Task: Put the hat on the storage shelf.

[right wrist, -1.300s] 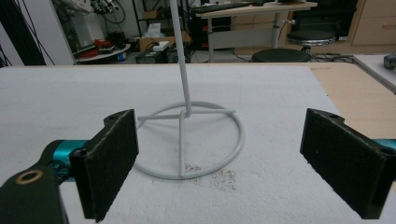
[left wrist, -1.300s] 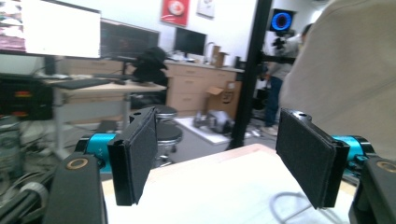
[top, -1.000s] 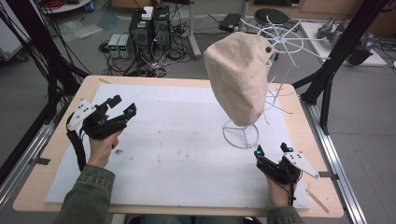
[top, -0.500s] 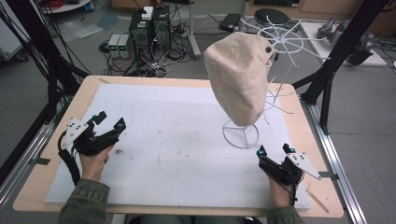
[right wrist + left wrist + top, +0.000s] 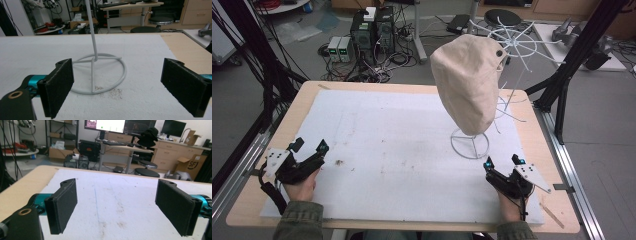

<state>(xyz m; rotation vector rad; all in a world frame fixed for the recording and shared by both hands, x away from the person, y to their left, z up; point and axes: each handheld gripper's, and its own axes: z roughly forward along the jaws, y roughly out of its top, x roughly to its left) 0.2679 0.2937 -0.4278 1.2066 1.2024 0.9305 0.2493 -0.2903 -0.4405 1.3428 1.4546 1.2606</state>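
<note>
A: Where is the beige hat sitting?

B: In the high view it is in the upper right of centre, draped over a white wire stand. The stand's round base rests on the white mat, just right of the frame's middle, and the hat hangs above it without touching the mat.

A: And the left gripper?

B: Low in the left of that frame, over the mat's left edge, held by the person's left hand. Its jaws have just been opening and stand wide apart. The left gripper view shows the two black pads spread to either side with bare mat between them, so it is released and grasps nothing.

A: The right gripper?

B: Low in the right of the high view, just below the stand's base and apart from it. In the right gripper view its jaws are spread wide too, and the stand's ring lies on the mat ahead, in the middle of the frame, well clear of the pads. It is released as well.

A: Anything else around?

B: The wooden table shows at the mat's borders, and computer boxes stand on the floor at the top of the frame.
</note>
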